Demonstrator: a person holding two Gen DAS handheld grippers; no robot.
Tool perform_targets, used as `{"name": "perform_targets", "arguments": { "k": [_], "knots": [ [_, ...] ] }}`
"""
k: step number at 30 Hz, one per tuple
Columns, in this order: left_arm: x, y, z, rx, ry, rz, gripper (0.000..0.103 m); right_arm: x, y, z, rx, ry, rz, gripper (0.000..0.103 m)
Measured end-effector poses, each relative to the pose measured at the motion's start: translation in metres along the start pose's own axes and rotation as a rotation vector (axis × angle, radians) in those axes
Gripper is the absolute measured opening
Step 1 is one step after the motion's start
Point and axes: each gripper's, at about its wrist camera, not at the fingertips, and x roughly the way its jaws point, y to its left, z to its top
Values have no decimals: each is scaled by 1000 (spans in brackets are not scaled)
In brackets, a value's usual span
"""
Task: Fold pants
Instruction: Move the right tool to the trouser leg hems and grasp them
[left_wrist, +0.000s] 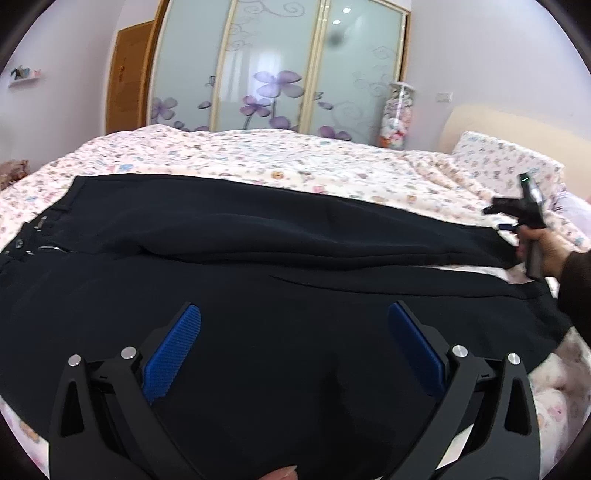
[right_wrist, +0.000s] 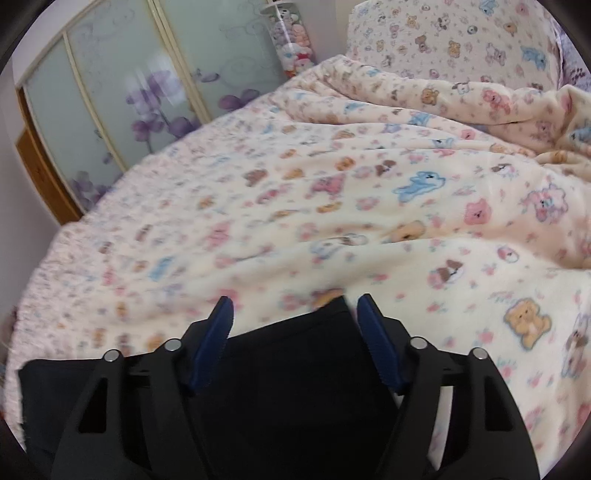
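Black pants (left_wrist: 258, 236) lie spread lengthwise across the bed, waistband with button at the left, leg ends at the right. My left gripper (left_wrist: 293, 314) is open above the near leg, holding nothing. In the left wrist view my right gripper (left_wrist: 496, 214) sits at the far leg's end at the right, with the hand behind it. In the right wrist view my right gripper (right_wrist: 293, 302) is open, its blue pads (right_wrist: 376, 339) on either side of the black leg end (right_wrist: 295, 354), which lies between them on the blanket.
A pink teddy-bear print blanket (right_wrist: 332, 206) covers the bed. A pillow (left_wrist: 506, 158) and headboard are at the right. A glass-door wardrobe (left_wrist: 280, 66) and a clear tube of plush toys (left_wrist: 397, 114) stand behind the bed.
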Motion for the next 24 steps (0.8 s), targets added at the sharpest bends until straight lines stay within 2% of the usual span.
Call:
{"name": "perform_targets", "arguments": {
  "k": [4, 7, 9, 11, 15, 19, 24],
  "knots": [
    [1, -1, -2, 3, -11, -21, 101, 19, -9, -3, 25, 32, -38, 69],
    [5, -8, -2, 35, 6, -10, 101, 27, -4, -12, -23, 41, -46, 64],
    [6, -13, -2, 64, 14, -3, 101, 29, -2, -15, -41, 51, -46, 53],
    [6, -17, -3, 86, 14, -8, 101, 20, -4, -15, -33, 32, -36, 29],
    [9, -11, -2, 63, 36, -38, 101, -7, -13, -15, -17, -18, 53, 18],
    [10, -1, -2, 17, 42, -52, 101, -46, -14, -20, -43, -77, 134, 16],
    [15, 2, -1, 3, 59, -62, 101, -114, -17, -41, -79, -168, 281, 15]
  ]
}}
